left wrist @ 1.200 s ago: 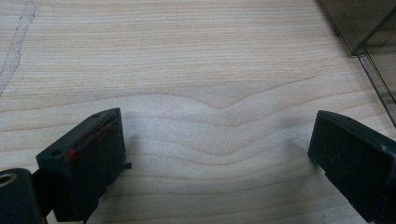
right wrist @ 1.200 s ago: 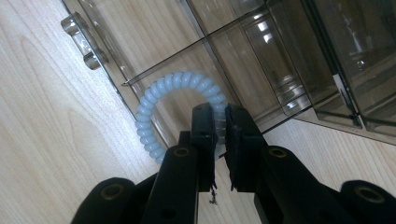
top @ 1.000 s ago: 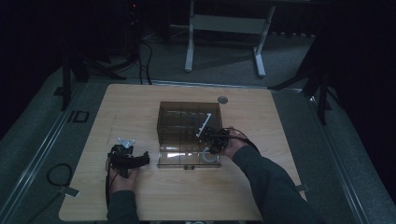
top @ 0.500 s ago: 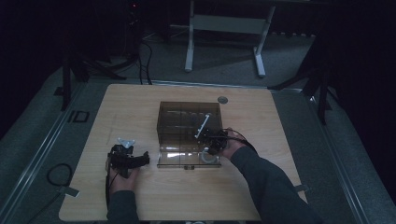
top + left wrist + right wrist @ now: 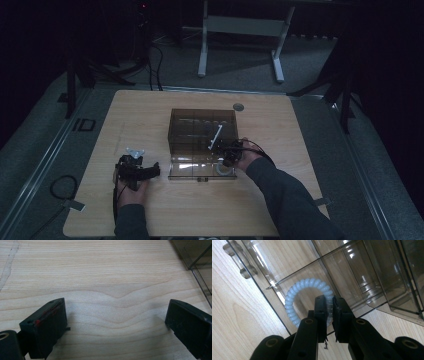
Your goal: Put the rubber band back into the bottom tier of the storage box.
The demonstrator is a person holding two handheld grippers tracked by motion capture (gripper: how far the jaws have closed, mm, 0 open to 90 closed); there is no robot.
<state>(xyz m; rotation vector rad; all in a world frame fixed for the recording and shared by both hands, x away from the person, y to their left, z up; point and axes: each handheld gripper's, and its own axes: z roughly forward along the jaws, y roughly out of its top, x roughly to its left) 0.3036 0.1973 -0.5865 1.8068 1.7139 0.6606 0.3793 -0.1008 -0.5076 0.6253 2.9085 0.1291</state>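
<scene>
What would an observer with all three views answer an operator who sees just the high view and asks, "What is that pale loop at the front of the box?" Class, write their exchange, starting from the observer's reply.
Observer: In the right gripper view it is a pale blue spiral hair tie, lying in a clear section of the box.
Operator: Are the right gripper's jaws open?
Observer: No. The right gripper is shut, with its tips at the tie's rim. Whether they pinch it I cannot tell.
Operator: And the left one?
Observer: The left gripper is open over bare table, with nothing between its jaws.
</scene>
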